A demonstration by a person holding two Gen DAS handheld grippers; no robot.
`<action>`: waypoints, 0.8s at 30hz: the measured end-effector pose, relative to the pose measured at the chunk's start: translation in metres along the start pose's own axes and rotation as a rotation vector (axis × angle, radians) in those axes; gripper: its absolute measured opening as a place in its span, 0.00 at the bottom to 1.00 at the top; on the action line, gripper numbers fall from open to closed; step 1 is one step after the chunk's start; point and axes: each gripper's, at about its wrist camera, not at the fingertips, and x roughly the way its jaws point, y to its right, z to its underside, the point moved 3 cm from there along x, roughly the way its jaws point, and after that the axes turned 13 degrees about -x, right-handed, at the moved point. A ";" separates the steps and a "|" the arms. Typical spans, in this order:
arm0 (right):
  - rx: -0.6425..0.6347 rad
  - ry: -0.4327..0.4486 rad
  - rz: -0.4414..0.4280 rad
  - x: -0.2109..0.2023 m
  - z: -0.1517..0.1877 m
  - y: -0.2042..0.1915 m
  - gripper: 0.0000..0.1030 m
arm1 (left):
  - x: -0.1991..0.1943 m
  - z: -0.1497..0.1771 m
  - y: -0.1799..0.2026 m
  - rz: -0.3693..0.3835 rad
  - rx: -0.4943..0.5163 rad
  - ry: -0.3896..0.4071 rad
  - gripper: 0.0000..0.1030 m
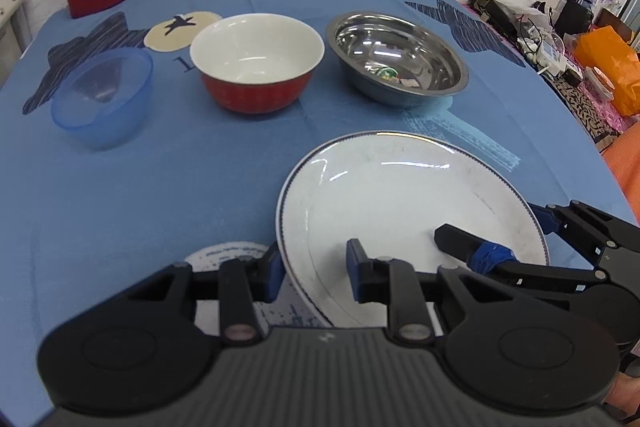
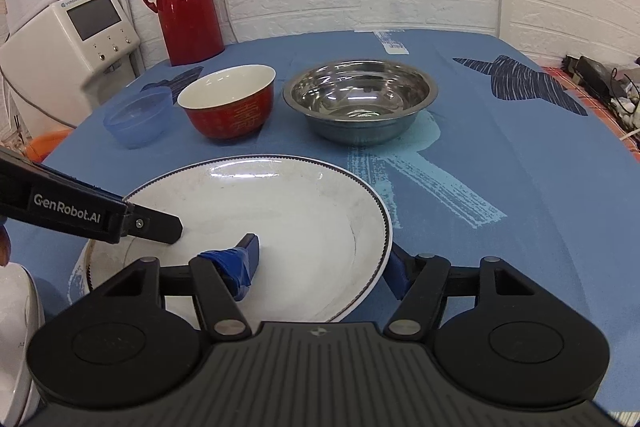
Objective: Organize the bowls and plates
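So both hand-held grippers are on the same white plate [image 1: 404,203] here, which sits at the near edge of the counter [image 1: 160,179] with its blue cloth. The left hand-held gripper [image 1: 314,273] has the plate's left rim running between its fingers, one blue pad outside the rim and one over the plate's face. The right hand-held gripper [image 2: 322,265] does the mirror thing on the right rim, taped finger inside, other finger outside under the edge. Both are fairly wide apart, straddling the rim rather than pinching it, as far as I can see.

The key bit: the plate lies directly ahead of and between the two, equally close to each. It looks tilted or slightly lifted on the near side, hard to say for sure.

Beyond it, well apart, sit three bowls in a row: blue plastic bowl [image 2: 138,117], red bowl [image 2: 228,107], steel bowl [image 2: 358,103]. My guess is the plate goes forward toward those.
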 end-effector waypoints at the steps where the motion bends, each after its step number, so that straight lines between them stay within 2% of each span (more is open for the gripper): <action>1: 0.006 -0.001 -0.001 -0.001 0.002 -0.001 0.50 | -0.002 0.002 0.001 -0.002 0.004 -0.001 0.22; 4: 0.019 -0.010 -0.019 -0.003 0.006 -0.002 0.50 | -0.007 0.009 0.001 -0.006 0.015 -0.001 0.22; 7: 0.060 -0.070 -0.052 0.001 0.010 0.001 0.53 | -0.005 0.014 -0.002 0.003 -0.001 -0.031 0.22; 11: 0.014 -0.151 -0.052 0.007 0.002 -0.002 0.55 | 0.004 0.018 -0.009 0.023 -0.043 -0.069 0.22; 13: -0.051 -0.213 -0.048 0.012 -0.004 -0.007 0.57 | 0.004 0.018 -0.010 0.031 -0.050 -0.059 0.22; 14: -0.043 -0.230 -0.055 0.014 -0.006 -0.005 0.58 | 0.004 0.018 -0.011 0.037 -0.053 -0.056 0.23; 18: -0.068 -0.236 -0.084 0.016 -0.006 0.000 0.61 | 0.002 0.020 -0.014 0.059 -0.052 -0.057 0.22; 21: -0.079 -0.232 -0.080 0.014 -0.006 -0.003 0.57 | 0.001 0.022 -0.016 0.060 -0.044 -0.045 0.15; 24: -0.098 -0.207 -0.070 0.009 -0.004 -0.007 0.52 | -0.002 0.026 -0.018 0.056 -0.035 -0.034 0.15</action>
